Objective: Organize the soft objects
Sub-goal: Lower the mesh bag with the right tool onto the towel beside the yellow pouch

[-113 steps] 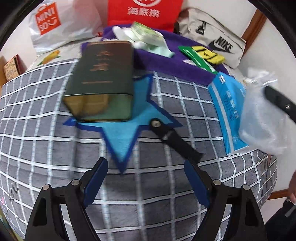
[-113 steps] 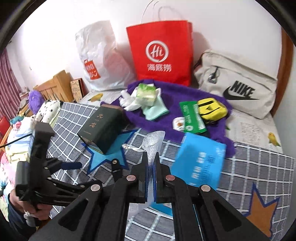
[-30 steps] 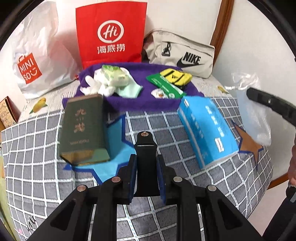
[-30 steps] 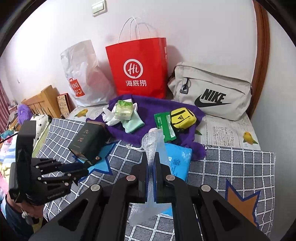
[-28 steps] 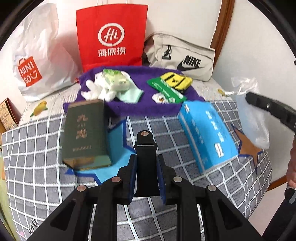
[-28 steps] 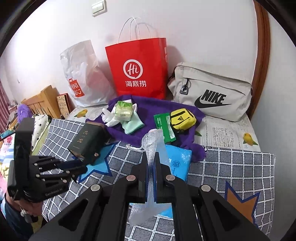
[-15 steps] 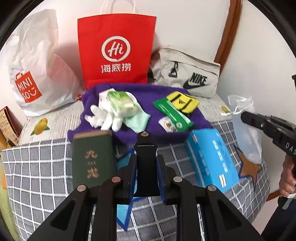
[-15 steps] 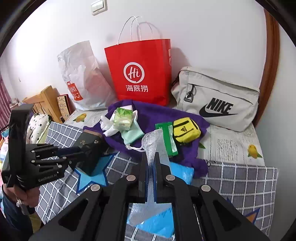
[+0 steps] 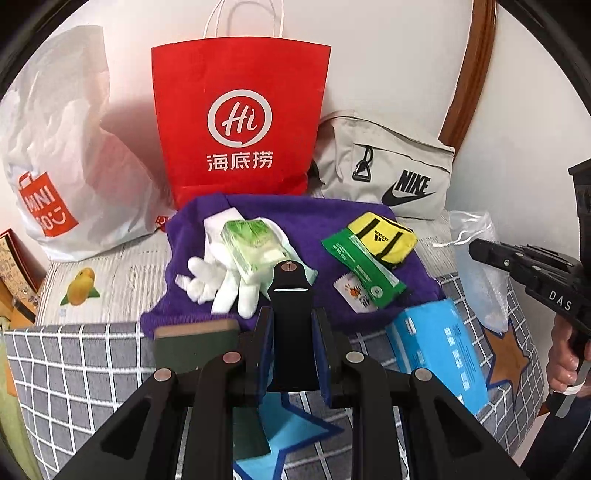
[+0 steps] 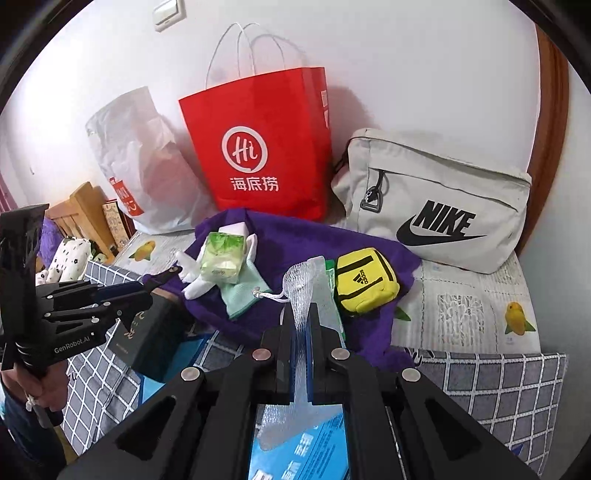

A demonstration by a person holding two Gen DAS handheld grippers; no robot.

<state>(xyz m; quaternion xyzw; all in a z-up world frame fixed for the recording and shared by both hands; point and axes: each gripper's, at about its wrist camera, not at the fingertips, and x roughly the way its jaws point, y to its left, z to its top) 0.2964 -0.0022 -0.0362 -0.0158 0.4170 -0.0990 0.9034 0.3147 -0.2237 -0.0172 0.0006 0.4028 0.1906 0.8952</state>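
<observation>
white wall point(image 10: 406, 66) | wooden headboard point(image 10: 550, 122) | wall switch point(image 10: 168, 14)

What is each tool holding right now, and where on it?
Left tool: black strap, clamped at its lower part. Right tool: clear mesh bag, pinched across its middle.

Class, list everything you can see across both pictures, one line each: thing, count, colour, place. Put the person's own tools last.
Paper carrier bag: 1, red, against wall.
Plastic shopping bag: 1, white, left of red bag.
Canvas shoulder bag: 1, beige, right of red bag.
Fleece cloth: 1, purple, spread on bed.
Tissue pack: 1, green, on purple cloth.
Gloves: white, count unclear, under tissue pack.
Zip pouch: 1, yellow, on cloth.
Flat packet: 1, green, beside pouch.
Tissue packet: 1, blue, on checked quilt.
Rectangular box: 1, dark green, on quilt.
Mesh drawstring bag: 1, clear, in right claw.
Black strap piece: 1, in left claw.
</observation>
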